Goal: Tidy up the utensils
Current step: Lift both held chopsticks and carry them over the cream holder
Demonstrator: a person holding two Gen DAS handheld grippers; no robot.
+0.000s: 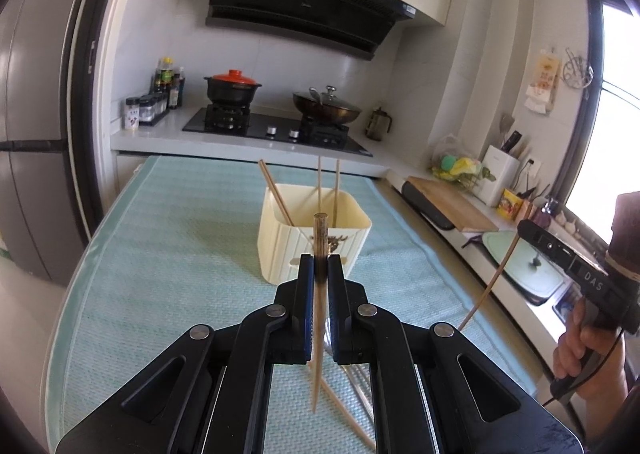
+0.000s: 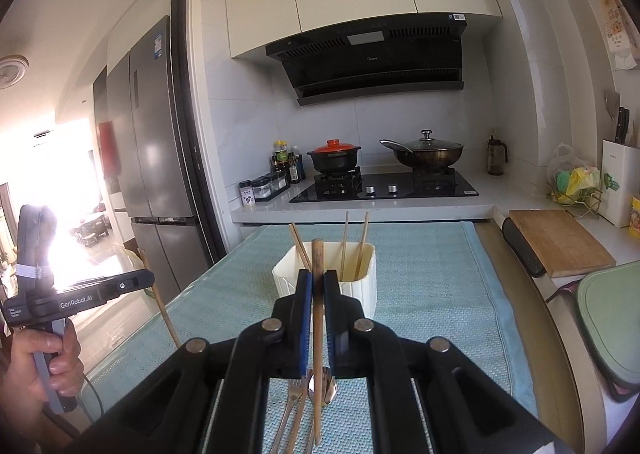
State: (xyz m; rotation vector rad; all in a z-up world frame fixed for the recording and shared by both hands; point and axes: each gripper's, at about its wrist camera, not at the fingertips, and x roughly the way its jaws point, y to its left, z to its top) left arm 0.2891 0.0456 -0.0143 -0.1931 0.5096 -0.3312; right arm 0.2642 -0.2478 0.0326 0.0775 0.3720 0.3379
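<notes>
My left gripper (image 1: 321, 260) is shut on a wooden chopstick (image 1: 318, 326), held upright above the teal mat (image 1: 180, 234). Just beyond it stands a cream utensil holder (image 1: 280, 254) with three chopsticks (image 1: 276, 194) leaning inside. My right gripper (image 2: 318, 278) is shut on a second upright chopstick (image 2: 317, 334), also in front of the holder (image 2: 362, 290). Below it on the mat (image 2: 432, 274) lie a fork (image 2: 294, 394) and a spoon (image 2: 329, 388). One more chopstick (image 1: 348, 418) lies on the mat under the left gripper.
Behind the mat is a black hob (image 2: 384, 186) with a red-lidded pot (image 2: 334, 156) and a lidded wok (image 2: 428, 152). A wooden cutting board (image 2: 560, 242) and a green lid (image 2: 612, 318) sit on the right. A grey fridge (image 2: 156, 158) stands at the left.
</notes>
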